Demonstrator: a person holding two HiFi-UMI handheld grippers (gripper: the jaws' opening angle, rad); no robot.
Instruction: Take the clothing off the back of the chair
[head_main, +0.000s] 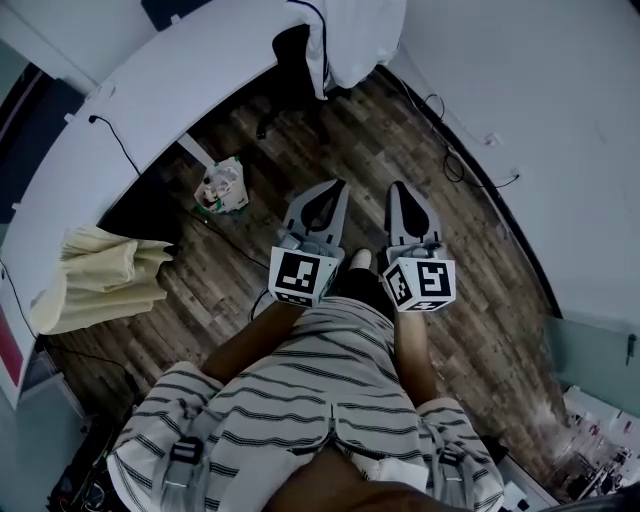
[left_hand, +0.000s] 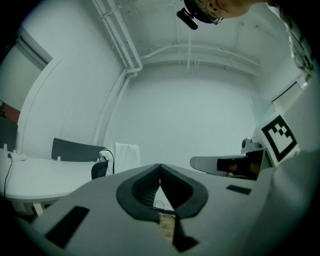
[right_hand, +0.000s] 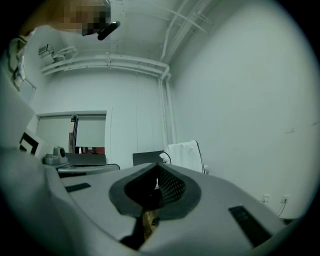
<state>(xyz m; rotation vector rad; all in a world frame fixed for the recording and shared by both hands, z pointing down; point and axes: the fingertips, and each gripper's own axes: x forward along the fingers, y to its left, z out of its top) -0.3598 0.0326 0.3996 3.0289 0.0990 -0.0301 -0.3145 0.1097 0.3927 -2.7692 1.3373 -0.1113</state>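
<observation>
Jaws of the grey plastic left gripper (left_hand: 160, 176) are seen pressed together, with nothing caught between them. The grey plastic right gripper (right_hand: 156, 177) is likewise closed and empty. Both are held level and side by side above the dark wooden plank floor (head_main: 300, 150). The white cloth garment (head_main: 352, 40) is noted draped over the back of the dark office chair (head_main: 292, 50), at the far end of the curved white desk (head_main: 150, 90) and well apart from both grippers. A pale yellow cloth (head_main: 100, 285) is seen at the desk's near end, possibly resting on it; the view is too dim to settle that. The approach is judged to be in hand, and no grasp has been made. Next, the gap is to be closed, a jaw pair opened, and a fold at the chair's top edge pinched and lifted clear.
</observation>
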